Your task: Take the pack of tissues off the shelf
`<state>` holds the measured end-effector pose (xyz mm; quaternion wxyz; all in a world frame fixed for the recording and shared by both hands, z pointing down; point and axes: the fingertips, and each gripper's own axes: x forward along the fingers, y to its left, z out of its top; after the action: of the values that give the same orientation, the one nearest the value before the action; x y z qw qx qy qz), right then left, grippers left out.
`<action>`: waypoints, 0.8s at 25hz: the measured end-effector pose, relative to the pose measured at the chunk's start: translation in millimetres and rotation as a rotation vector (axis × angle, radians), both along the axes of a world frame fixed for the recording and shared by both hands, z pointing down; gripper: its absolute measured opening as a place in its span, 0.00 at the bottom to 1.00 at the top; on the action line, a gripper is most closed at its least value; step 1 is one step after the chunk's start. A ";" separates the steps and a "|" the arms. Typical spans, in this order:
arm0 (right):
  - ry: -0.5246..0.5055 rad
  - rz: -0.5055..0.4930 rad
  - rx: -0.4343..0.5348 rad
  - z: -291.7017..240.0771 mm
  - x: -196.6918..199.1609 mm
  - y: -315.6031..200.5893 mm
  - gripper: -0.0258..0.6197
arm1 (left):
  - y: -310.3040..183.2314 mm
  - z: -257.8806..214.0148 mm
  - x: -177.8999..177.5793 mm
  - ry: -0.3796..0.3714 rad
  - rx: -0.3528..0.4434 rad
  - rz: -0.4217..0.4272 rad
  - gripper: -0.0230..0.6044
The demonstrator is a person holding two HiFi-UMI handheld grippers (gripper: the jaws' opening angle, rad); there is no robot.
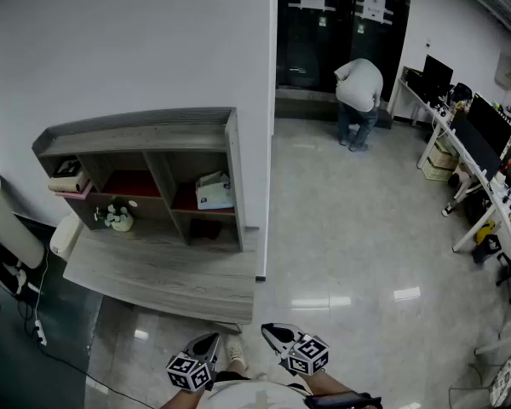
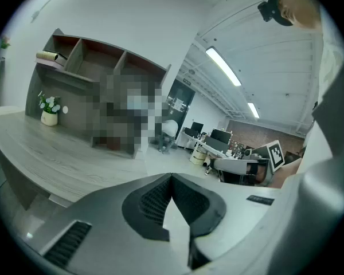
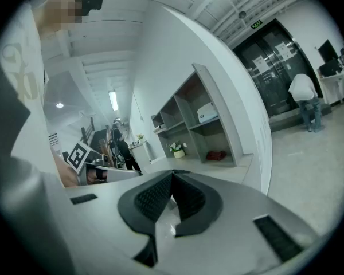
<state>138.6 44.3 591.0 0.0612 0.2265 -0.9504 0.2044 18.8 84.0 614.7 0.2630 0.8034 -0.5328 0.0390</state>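
Flowerpot (image 1: 118, 218) and stacked books (image 1: 68, 177) share shelf (image 1: 136, 131) with tissue pack (image 1: 215, 192).

Shelf (image 1: 145, 130) in matt grey wood-grain, same grain on the counter (image 1: 162, 275), floor (image 1: 349, 220) glossy and mirror-smooth, wall (image 1: 128, 41) flat matt white, left gripper (image 2: 171, 176) matt grey plastic, ribbed black pads (image 2: 152, 202).

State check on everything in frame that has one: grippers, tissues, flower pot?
pack of tissues: lying in upper right compartment of shelf, untouched
left gripper: jaws shut, empty, away from shelf
right gripper: jaws shut, empty, away from shelf
flower pot: upright on counter
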 end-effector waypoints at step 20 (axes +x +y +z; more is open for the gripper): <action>-0.018 0.026 0.007 -4.5 7.8 20.6 0.05 | 15.3 -11.4 2.0 -0.024 0.030 -0.008 0.06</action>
<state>146.4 64.9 586.5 0.0491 0.2371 -0.9485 0.2041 20.8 99.4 603.3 0.2449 0.8045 -0.5397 0.0396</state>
